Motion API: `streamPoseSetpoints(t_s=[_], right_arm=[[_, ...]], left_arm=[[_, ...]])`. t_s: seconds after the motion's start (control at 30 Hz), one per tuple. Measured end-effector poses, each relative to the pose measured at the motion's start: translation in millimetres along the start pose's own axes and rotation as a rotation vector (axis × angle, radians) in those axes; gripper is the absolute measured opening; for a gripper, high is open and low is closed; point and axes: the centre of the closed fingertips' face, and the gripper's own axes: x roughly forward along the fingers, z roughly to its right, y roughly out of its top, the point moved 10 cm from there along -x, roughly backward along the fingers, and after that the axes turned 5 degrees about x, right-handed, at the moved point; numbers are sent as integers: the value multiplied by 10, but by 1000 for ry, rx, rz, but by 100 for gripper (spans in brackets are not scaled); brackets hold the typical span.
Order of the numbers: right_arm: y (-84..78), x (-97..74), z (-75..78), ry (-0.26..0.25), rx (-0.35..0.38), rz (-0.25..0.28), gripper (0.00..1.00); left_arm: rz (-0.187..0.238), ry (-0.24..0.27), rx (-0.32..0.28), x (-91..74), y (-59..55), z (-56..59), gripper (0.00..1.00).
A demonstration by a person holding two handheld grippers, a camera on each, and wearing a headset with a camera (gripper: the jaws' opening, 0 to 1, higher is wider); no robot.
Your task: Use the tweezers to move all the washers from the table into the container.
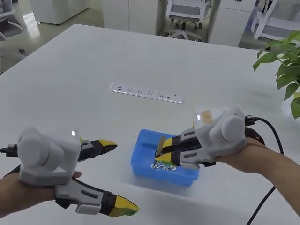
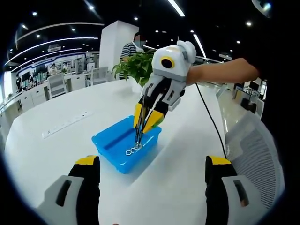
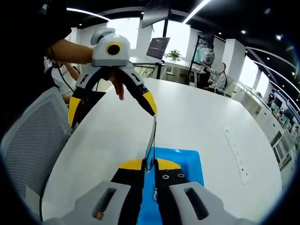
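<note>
A blue container sits on the white table with several metal washers lying in it. My right gripper hangs over the container, shut on thin metal tweezers. The tweezer tips reach down to the washers inside the container. In the right gripper view the tweezers stick out from between the closed yellow-tipped jaws of my right gripper. My left gripper is left of the container, open and holding nothing, above the table.
A white power strip lies flat on the table beyond the container. A potted plant stands at the right edge. A black cable trails from the right gripper. Office chairs stand behind the table.
</note>
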Motion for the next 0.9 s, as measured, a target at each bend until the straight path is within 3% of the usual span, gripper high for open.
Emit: streamPoseSetpoints(t_s=[0.33,0.9], right_arm=[[-58,100,156,-15,-9,-1,9],[-213,310,266,1,2,-28,9]], left_arm=[[10,14,-4,-49,-5,-39,99],[14,25,-5,-57,27,-39,97]])
